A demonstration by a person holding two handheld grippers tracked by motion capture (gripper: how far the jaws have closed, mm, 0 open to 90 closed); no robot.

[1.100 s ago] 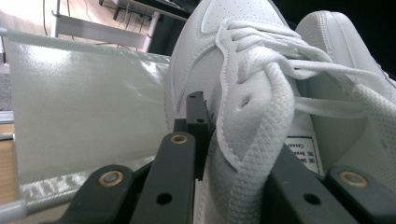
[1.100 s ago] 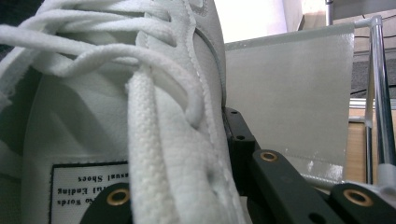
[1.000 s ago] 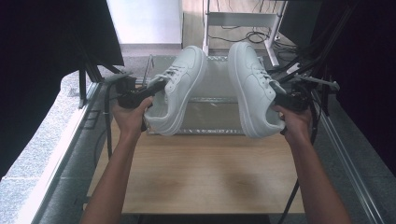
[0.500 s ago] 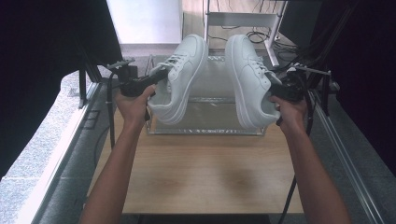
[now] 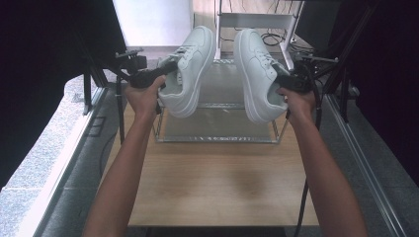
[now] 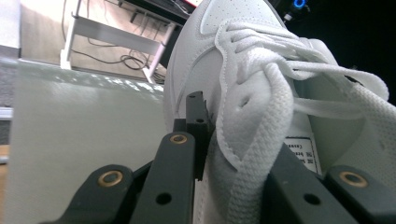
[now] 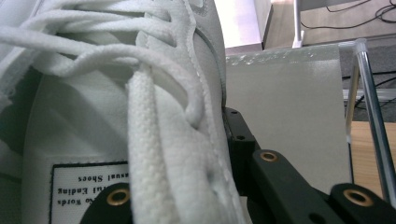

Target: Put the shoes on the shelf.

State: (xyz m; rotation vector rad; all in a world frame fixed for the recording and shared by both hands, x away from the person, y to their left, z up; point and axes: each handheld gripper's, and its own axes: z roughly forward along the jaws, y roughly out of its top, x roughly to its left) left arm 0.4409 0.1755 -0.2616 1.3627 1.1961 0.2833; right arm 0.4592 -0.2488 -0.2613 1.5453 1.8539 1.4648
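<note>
Two white lace-up sneakers hang in the air over a shoe rack. The left shoe [image 5: 190,69] tilts toe-up and away, gripped at its collar by my left gripper [image 5: 168,66], which is shut on the shoe's side wall [image 6: 196,70] and tongue. The right shoe [image 5: 257,69] leans the same way, with my right gripper [image 5: 281,74] shut on its collar edge [image 7: 205,79] beside the laces. In both gripper views one black jaw sits outside the upper and the other inside against the tongue. The soles face each other's outer sides, apart by a hand's width.
A wire-framed rack with frosted shelves [image 5: 217,106] stands on the wooden table [image 5: 217,177] below the shoes. A white metal stand [image 5: 257,22] and cables lie beyond. Black frame posts [image 5: 346,74] rise at both sides. The near half of the table is bare wood.
Both hands have carried the shoes up and farther away over the rack. The grips on both shoes are unchanged.
</note>
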